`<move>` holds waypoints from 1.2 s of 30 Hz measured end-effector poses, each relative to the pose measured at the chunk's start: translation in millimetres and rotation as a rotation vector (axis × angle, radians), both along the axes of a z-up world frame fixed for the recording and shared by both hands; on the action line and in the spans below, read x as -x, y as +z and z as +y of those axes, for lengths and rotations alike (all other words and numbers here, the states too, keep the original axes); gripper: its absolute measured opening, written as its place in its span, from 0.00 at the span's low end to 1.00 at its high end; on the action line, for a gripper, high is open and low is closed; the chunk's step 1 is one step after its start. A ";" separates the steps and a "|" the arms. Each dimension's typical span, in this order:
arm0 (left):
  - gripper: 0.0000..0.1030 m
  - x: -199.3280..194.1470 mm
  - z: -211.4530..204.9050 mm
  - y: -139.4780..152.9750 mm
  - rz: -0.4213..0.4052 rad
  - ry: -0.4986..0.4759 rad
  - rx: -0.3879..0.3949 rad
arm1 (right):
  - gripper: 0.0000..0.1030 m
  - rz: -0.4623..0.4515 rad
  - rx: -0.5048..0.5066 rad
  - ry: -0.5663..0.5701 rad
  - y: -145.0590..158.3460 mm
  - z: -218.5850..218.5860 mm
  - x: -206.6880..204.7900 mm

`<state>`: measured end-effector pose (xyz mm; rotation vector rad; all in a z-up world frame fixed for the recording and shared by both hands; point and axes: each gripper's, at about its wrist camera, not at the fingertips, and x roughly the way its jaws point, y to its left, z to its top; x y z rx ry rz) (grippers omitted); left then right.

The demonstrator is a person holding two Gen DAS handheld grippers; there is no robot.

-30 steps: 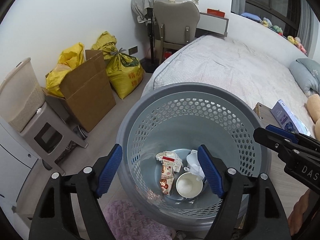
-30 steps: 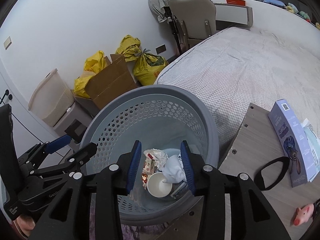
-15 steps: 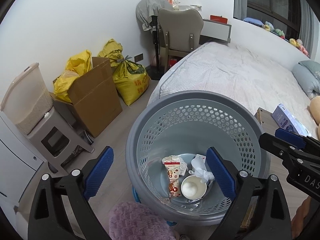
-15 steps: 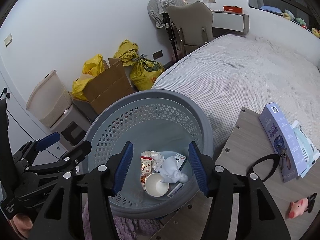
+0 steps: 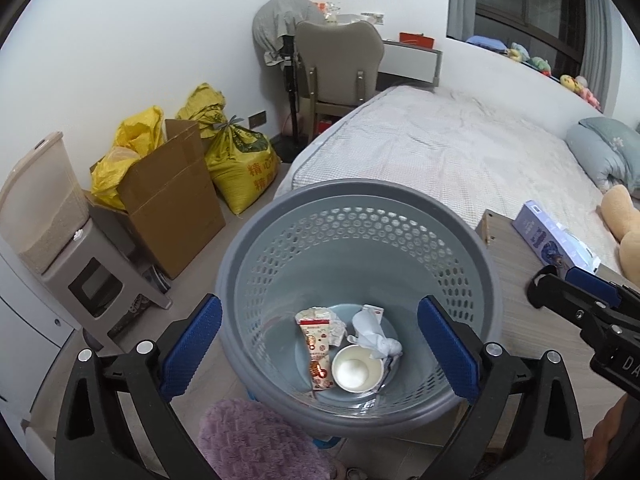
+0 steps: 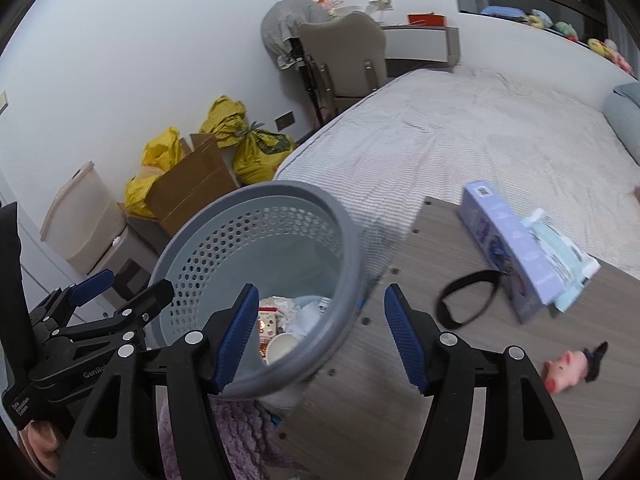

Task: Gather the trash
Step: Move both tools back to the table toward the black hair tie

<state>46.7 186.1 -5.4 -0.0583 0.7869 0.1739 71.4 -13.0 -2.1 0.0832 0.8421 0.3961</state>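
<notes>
So we've got the big bed with the pale checked cover [image 5: 440,148] filling the back of both views, and in front of it the round grey perforated plastic basket [image 5: 280,216] standing upright on the floor, mouth pointing straight up.

The left wrist view looks right down into it, so that's where we can actually see the trash: a red and white snack wrapper [image 5: 318,344] lying flat on the bottom with its long side running toward the camera, a crumpled white tissue [image 5: 376,334] just right of it, and a small white paper cup [image 5: 356,370] sitting mouth up against both. In the right wrist view the basket rim [image 6: 344,240] hides most of that; we only catch bits of the wrapper and cup.

The right wrist view gives us the wood-grain tabletop [image 6: 380,380] beside the basket, with a long lavender cardboard box [image 6: 508,248], a black strap loop [image 6: 466,300] and a little pink pig toy [image 6: 566,368] on it. The left view only shows the box and the table's edge.

Left gripper [image 5: 318,352] has its blue pads spread wide, nothing between them, hanging over the basket. Right gripper [image 6: 318,336] is mid-width and opening, also empty, straddling the near rim.

The brown cardboard carton [image 5: 172,200] and yellow sacks [image 5: 240,160] sit by the wall.
</notes>
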 end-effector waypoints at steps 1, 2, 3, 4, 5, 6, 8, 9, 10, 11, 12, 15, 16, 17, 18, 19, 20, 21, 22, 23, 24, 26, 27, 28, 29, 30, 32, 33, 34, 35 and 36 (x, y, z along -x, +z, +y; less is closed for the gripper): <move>0.94 0.5 -5.5 1.0 -0.003 -0.011 0.000 | 0.61 -0.004 0.000 -0.015 0.8 -7.9 3.4; 0.94 1.1 -9.6 1.5 -0.007 -0.020 0.001 | 0.61 -0.009 0.002 -0.031 1.8 -16.2 6.5; 0.94 1.2 -15.7 2.4 -0.010 -0.031 0.003 | 0.62 -0.015 0.009 -0.052 2.8 -25.6 10.2; 0.94 1.4 -22.3 3.0 -0.012 -0.044 0.006 | 0.62 -0.021 0.018 -0.071 3.4 -33.8 13.9; 0.94 1.4 -28.7 3.3 -0.012 -0.056 0.011 | 0.62 -0.026 0.027 -0.091 3.6 -42.6 17.1; 0.94 1.3 -34.5 3.4 -0.012 -0.067 0.015 | 0.62 -0.031 0.038 -0.118 3.4 -54.2 21.2; 0.94 1.0 -50.4 2.8 -0.010 -0.097 0.027 | 0.63 -0.036 0.053 -0.165 1.9 -76.0 28.2; 0.94 0.1 -56.4 2.8 -0.008 -0.110 0.032 | 0.63 -0.034 0.058 -0.194 -0.1 -89.7 31.6; 0.94 -0.4 -65.7 2.2 -0.005 -0.129 0.037 | 0.63 -0.028 0.060 -0.220 -2.6 -101.9 34.4; 0.94 -1.3 -72.4 1.8 -0.003 -0.143 0.039 | 0.63 -0.021 0.062 -0.245 -5.4 -114.3 36.7; 0.94 -1.9 -81.4 1.1 -0.002 -0.160 0.041 | 0.63 -0.012 0.067 -0.272 -9.3 -127.9 39.5; 0.94 -3.6 -106.8 -2.4 0.004 -0.202 0.049 | 0.63 0.015 0.090 -0.335 -22.1 -161.3 46.5; 0.94 -4.7 -116.2 -3.5 0.005 -0.216 0.050 | 0.63 0.028 0.094 -0.351 -27.2 -171.9 48.2; 0.94 -5.3 -123.8 -4.4 0.006 -0.227 0.049 | 0.63 0.037 0.096 -0.362 -30.9 -180.3 48.7; 0.94 -6.8 -129.2 -4.9 0.006 -0.236 0.049 | 0.63 0.048 0.100 -0.374 -35.6 -190.0 50.1; 0.94 -7.5 -135.8 -5.6 0.006 -0.244 0.049 | 0.63 0.058 0.105 -0.383 -39.9 -198.3 51.1; 0.94 -8.4 -142.6 -6.2 0.006 -0.253 0.048 | 0.63 0.065 0.110 -0.389 -43.8 -205.1 51.7; 0.94 -8.9 -149.6 -6.5 0.005 -0.260 0.047 | 0.63 0.070 0.111 -0.392 -47.2 -209.2 50.8; 0.94 -9.2 -156.4 -7.0 0.004 -0.268 0.044 | 0.63 0.076 0.112 -0.393 -50.9 -214.0 50.8; 0.94 -9.2 -160.5 -7.3 0.005 -0.273 0.042 | 0.63 0.082 0.114 -0.394 -54.7 -219.4 50.9; 0.94 -9.4 -167.3 -7.8 0.006 -0.279 0.037 | 0.63 0.088 0.114 -0.393 -57.8 -223.0 49.7; 0.94 -9.0 -176.4 -9.9 0.011 -0.292 0.028 | 0.63 0.101 0.118 -0.390 -64.5 -228.8 49.5; 0.94 -9.2 -179.9 -10.8 0.015 -0.296 0.022 | 0.63 0.110 0.121 -0.385 -68.4 -230.0 47.4; 0.94 -9.2 -184.7 -12.3 0.021 -0.302 0.014 | 0.63 0.115 0.119 -0.378 -70.9 -230.4 45.2; 0.94 -8.9 -187.1 -13.6 0.025 -0.305 0.009 | 0.63 0.116 0.119 -0.372 -72.4 -230.5 43.2; 0.94 -9.2 -189.9 -14.6 0.030 -0.309 0.002 | 0.63 0.116 0.119 -0.364 -74.2 -230.0 41.0; 0.94 -8.7 -194.8 -16.6 0.037 -0.314 -0.008 | 0.63 0.113 0.122 -0.352 -75.7 -228.7 37.2; 0.94 -8.6 -195.9 -16.3 0.039 -0.316 -0.012 | 0.63 0.109 0.124 -0.346 -76.1 -227.6 34.8; 0.94 -8.2 -197.5 -16.5 0.039 -0.317 -0.015 | 0.63 0.107 0.129 -0.342 -76.4 -226.4 32.9; 0.94 -7.9 -199.1 -16.5 0.040 -0.318 -0.018 | 0.63 0.107 0.135 -0.337 -77.3 -225.2 30.1; 0.94 -8.1 -200.3 -16.5 0.041 -0.319 -0.020 | 0.63 0.109 0.137 -0.334 -77.7 -224.1 27.6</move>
